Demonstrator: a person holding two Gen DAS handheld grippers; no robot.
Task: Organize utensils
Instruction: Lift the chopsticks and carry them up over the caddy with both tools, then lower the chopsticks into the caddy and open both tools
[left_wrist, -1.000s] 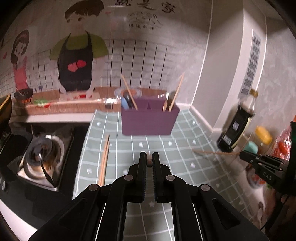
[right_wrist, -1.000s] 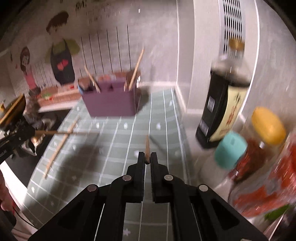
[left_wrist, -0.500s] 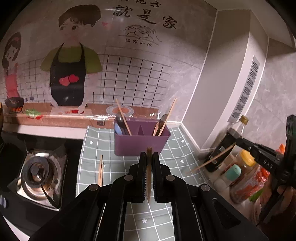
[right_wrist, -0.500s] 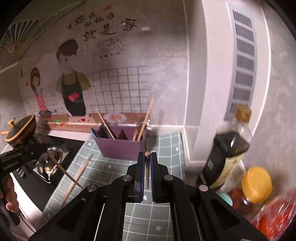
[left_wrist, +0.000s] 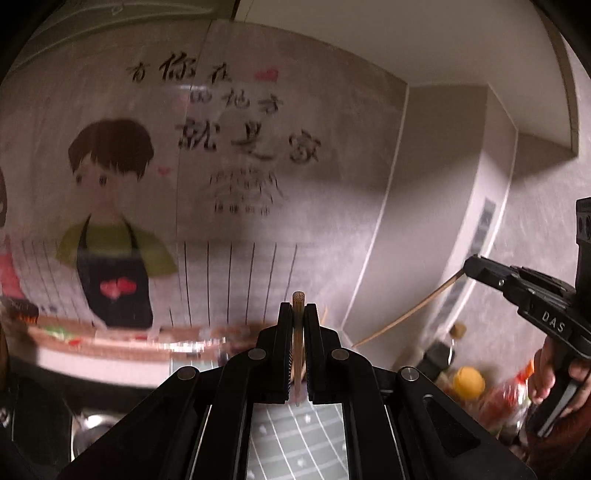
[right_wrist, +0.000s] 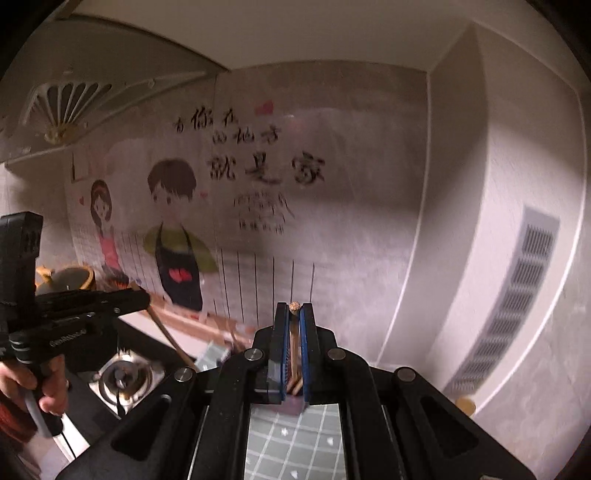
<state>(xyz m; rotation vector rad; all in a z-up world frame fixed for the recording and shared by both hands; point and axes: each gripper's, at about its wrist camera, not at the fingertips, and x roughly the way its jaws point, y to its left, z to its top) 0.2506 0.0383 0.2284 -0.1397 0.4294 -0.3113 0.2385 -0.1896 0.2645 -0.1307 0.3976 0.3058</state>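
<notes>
My left gripper (left_wrist: 297, 310) is shut on a wooden chopstick (left_wrist: 297, 343) that stands upright between its pads, blunt end poking above the tips. In the same view my right gripper (left_wrist: 476, 267) comes in from the right, holding a second chopstick (left_wrist: 406, 317) that slants down to the left. In the right wrist view the right gripper (right_wrist: 294, 312) is shut on that chopstick (right_wrist: 293, 343). The left gripper (right_wrist: 142, 297) shows at the left with its chopstick (right_wrist: 168, 332) hanging down. The purple holder is mostly hidden; a purple patch (right_wrist: 291, 406) shows between the right jaws.
Green tiled mat (left_wrist: 295, 439) lies below both grippers. A gas burner (right_wrist: 123, 376) sits at the left, a pot (right_wrist: 70, 277) behind it. A dark sauce bottle (left_wrist: 439, 354) and yellow-lidded jar (left_wrist: 469, 382) stand at the right. The decorated wall (left_wrist: 229, 206) is ahead.
Both grippers have risen well above the counter, each carrying its chopstick. The purple holder and the loose chopsticks on the mat have dropped out of sight below the fingers.
</notes>
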